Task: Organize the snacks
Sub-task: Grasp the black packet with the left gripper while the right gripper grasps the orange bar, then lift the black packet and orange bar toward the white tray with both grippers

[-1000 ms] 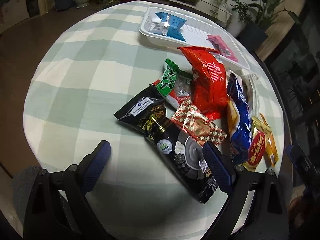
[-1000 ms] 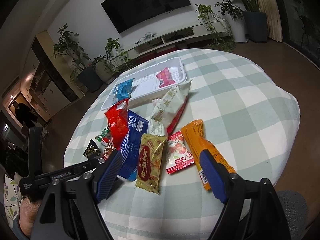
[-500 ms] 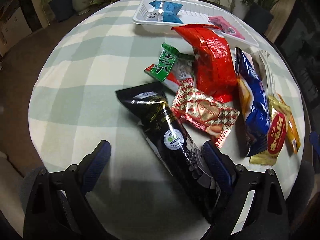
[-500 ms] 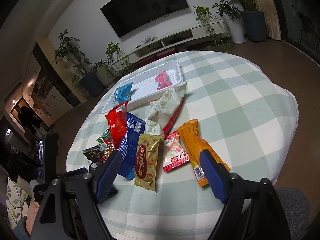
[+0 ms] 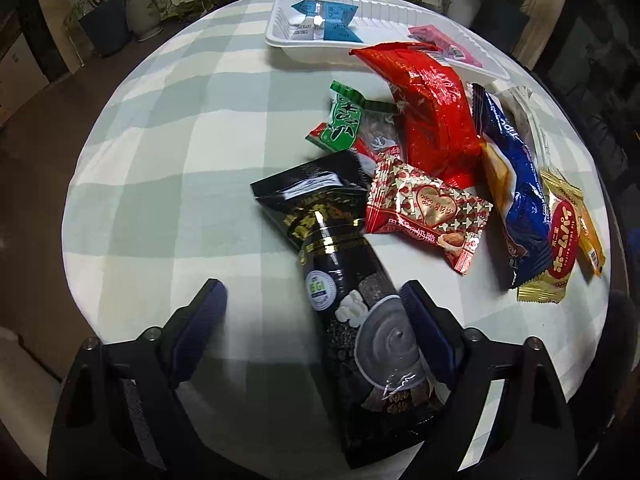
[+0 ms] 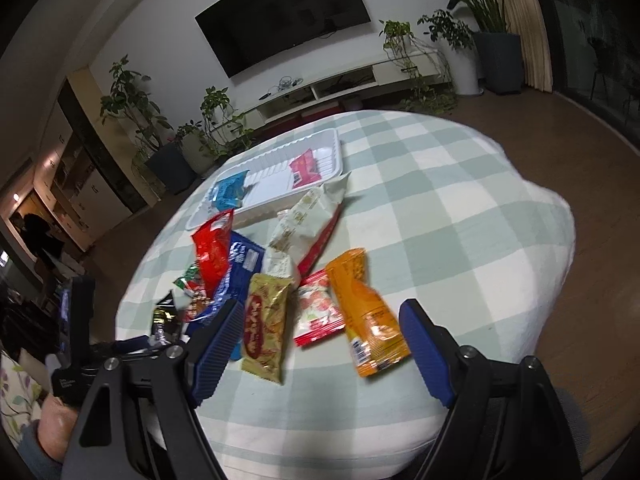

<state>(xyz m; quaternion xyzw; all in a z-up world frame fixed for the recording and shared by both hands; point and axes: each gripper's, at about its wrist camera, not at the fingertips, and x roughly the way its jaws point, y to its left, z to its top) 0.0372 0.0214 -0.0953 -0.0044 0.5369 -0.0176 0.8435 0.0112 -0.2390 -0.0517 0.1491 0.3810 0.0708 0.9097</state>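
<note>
A long black snack packet (image 5: 340, 280) lies on the checked tablecloth, its lower end between the fingers of my left gripper (image 5: 312, 296). The jaws are closing; the right finger (image 5: 428, 328) sits over the packet's edge and the left finger stands apart from it. Beyond lie a heart-print red packet (image 5: 428, 212), a green packet (image 5: 344, 120), a red bag (image 5: 432, 108) and a blue bag (image 5: 516, 184). My right gripper (image 6: 322, 320) hovers open above an orange packet (image 6: 368, 316), a strawberry packet (image 6: 318, 312) and a gold packet (image 6: 266, 328), holding nothing.
A white tray (image 5: 304, 46) at the far side holds a blue packet (image 5: 324, 20) and a pink packet (image 5: 444, 44). A long cream packet (image 6: 304, 224) lies next to the tray. The round table's edge drops off close on every side; potted plants and a TV unit stand beyond.
The left view has rolled and drawn nearer the black packet, which now lies more upright between the fingers. The left jaws have narrowed a little. The right gripper has barely shifted.
</note>
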